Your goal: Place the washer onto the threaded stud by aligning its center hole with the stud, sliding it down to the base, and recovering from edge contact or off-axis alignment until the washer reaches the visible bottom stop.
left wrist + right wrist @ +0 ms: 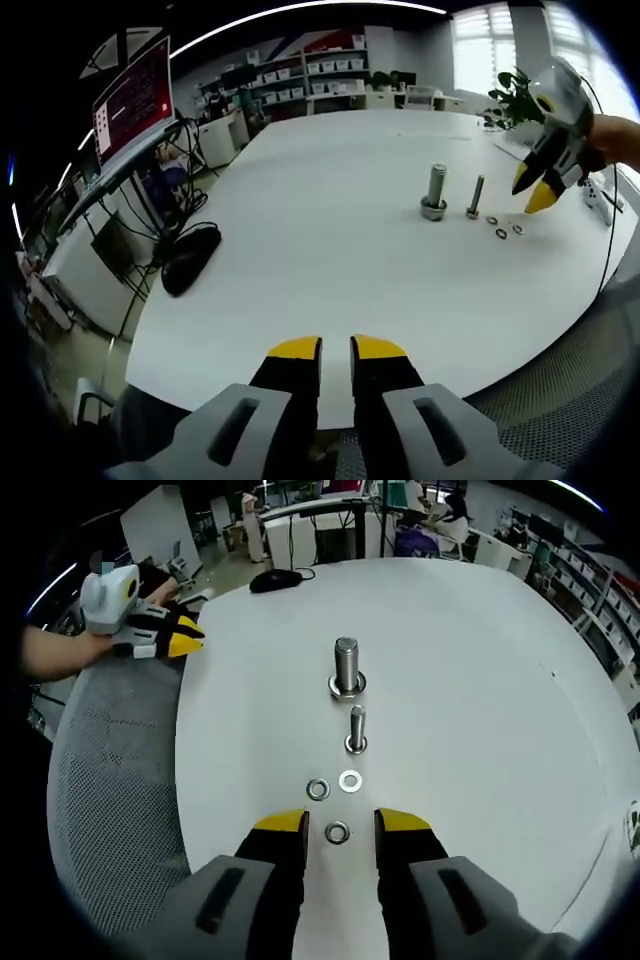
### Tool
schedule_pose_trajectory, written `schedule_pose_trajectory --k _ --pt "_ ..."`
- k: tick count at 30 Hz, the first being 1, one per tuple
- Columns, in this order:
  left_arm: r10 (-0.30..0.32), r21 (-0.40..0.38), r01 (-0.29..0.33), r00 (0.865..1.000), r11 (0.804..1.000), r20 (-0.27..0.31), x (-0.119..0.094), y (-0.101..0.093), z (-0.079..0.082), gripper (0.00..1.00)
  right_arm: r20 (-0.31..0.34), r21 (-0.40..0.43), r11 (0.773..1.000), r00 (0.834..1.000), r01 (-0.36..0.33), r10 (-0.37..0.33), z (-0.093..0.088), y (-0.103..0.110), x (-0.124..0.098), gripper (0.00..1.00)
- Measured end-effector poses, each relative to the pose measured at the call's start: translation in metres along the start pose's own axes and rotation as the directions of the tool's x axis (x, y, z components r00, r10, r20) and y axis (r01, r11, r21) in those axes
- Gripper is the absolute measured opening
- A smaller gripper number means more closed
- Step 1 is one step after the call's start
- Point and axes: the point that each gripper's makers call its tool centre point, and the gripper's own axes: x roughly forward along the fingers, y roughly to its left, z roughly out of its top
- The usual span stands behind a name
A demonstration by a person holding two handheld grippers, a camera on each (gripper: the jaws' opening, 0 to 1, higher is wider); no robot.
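Observation:
Two threaded studs stand upright on the white table (480, 680): a thick one (346, 667) with a ring at its base, and a thinner one (356, 728) just in front of it. Three loose washers lie flat before them: one (318, 789), a second (350, 780), and the nearest washer (337, 832). My right gripper (340, 825) is open, its yellow tips on either side of the nearest washer and not gripping it. In the left gripper view the studs (436, 190) are far off. My left gripper (336, 348) hovers at the near table edge, its jaws a narrow gap apart and holding nothing.
A black mouse (190, 258) lies at the table's left edge, beside a monitor (133, 103) on a stand. A grey mesh chair (110, 780) sits by the table rim. A person's hand holds the right gripper (535, 190) above the washers. Shelves line the far wall.

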Motion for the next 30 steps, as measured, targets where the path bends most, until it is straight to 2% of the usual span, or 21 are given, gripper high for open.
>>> schedule_pose_trajectory --k 10,20,30 --pt "0.005 0.002 -0.005 1.000 1.000 -0.002 -0.001 0.000 0.000 0.09 0.081 0.087 0.996 0.996 0.033 -0.040 -0.015 0.012 0.001 0.28" --pt "0.003 -0.002 -0.003 1.000 1.000 0.006 -0.002 0.001 0.001 0.09 0.054 0.097 0.995 0.998 0.023 -0.029 -0.030 0.025 0.010 0.28" --pt "0.006 -0.001 -0.006 1.000 1.000 0.004 -0.002 0.001 0.001 0.09 0.030 0.110 0.994 0.999 0.012 -0.015 -0.046 0.028 0.011 0.29"
